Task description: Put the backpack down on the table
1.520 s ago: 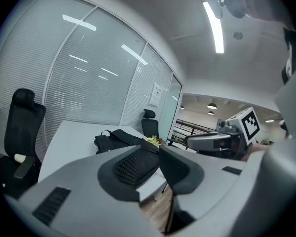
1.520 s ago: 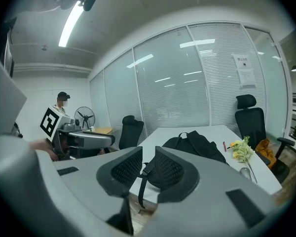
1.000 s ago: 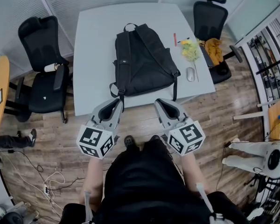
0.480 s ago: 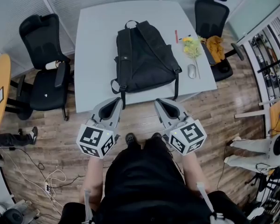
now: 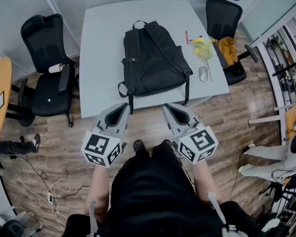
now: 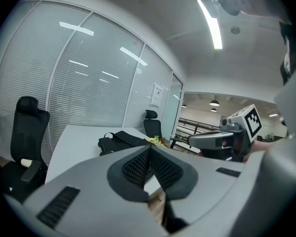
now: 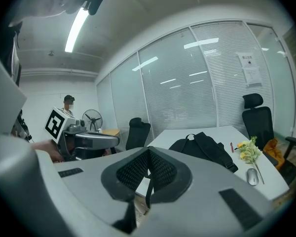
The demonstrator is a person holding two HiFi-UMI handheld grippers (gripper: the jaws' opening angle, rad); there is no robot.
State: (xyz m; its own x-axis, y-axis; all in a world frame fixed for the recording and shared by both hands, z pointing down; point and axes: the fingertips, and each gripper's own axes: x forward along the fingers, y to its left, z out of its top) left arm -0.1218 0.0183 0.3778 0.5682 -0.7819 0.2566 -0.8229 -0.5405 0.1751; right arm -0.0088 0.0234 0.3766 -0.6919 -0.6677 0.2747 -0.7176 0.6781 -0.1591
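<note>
A black backpack (image 5: 153, 63) lies flat on the light grey table (image 5: 103, 43), straps up and top handle at the far end. Two strap ends hang over the table's near edge. Both grippers hover side by side short of that edge, over the wooden floor, apart from the backpack. My left gripper (image 5: 124, 106) is shut with nothing in it, its pads together in the left gripper view (image 6: 149, 151). My right gripper (image 5: 168, 107) is likewise shut and empty (image 7: 148, 153). Each gripper view shows the backpack (image 6: 121, 141) (image 7: 202, 147) lying ahead.
A computer mouse (image 5: 203, 74), a yellow flower bunch (image 5: 202, 48) and a red pen (image 5: 186, 37) lie on the table's right side. Black office chairs stand at the left (image 5: 47, 78) and far right (image 5: 222, 14). Cables (image 5: 49, 196) trail on the floor.
Only the head view has shifted a little. The backpack and both grippers keep their places.
</note>
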